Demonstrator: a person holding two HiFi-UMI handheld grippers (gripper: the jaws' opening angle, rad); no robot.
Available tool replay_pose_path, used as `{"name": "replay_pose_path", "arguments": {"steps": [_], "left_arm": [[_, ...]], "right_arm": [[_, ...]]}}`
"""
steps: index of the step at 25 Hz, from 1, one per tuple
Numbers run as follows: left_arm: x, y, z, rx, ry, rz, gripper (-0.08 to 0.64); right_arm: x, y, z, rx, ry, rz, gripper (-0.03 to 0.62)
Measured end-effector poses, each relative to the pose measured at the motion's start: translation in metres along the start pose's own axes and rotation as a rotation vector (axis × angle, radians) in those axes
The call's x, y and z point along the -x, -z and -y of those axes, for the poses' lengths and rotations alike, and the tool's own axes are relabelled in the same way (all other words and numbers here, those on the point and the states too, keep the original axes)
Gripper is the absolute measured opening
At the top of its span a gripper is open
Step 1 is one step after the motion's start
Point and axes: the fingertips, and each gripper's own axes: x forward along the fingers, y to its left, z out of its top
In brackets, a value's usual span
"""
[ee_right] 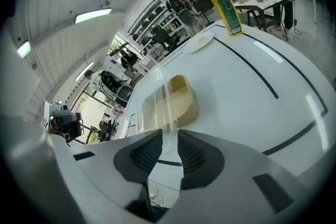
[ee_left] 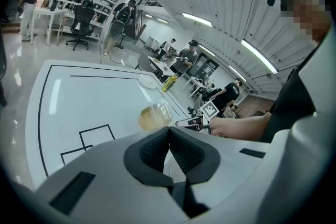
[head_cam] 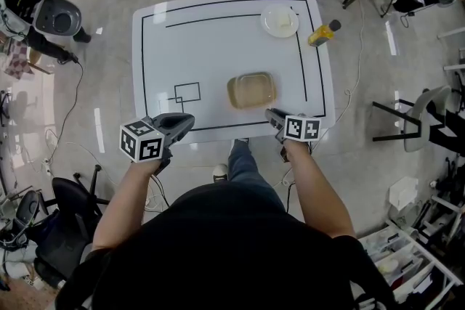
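Container, clear plastic, tan contents: sits mid-worktop, near right claw, not touching. Right claw: jaws slightly apart, empty. Left claw: jaws pressed together, empty, at near edge. White plate, yellow bottle: far right corner.
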Motion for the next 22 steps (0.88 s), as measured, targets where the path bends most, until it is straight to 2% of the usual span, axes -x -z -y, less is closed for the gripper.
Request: {"name": "replay_pose_path", "arguments": {"steps": [22], "left_arm": [[0.044, 0.018, 0.016, -0.018, -0.002, 0.039, 0.023]], "right_arm": [[0.013, 0.022, -0.045, 0.003, -0.037, 0.037, 0.048]]}}
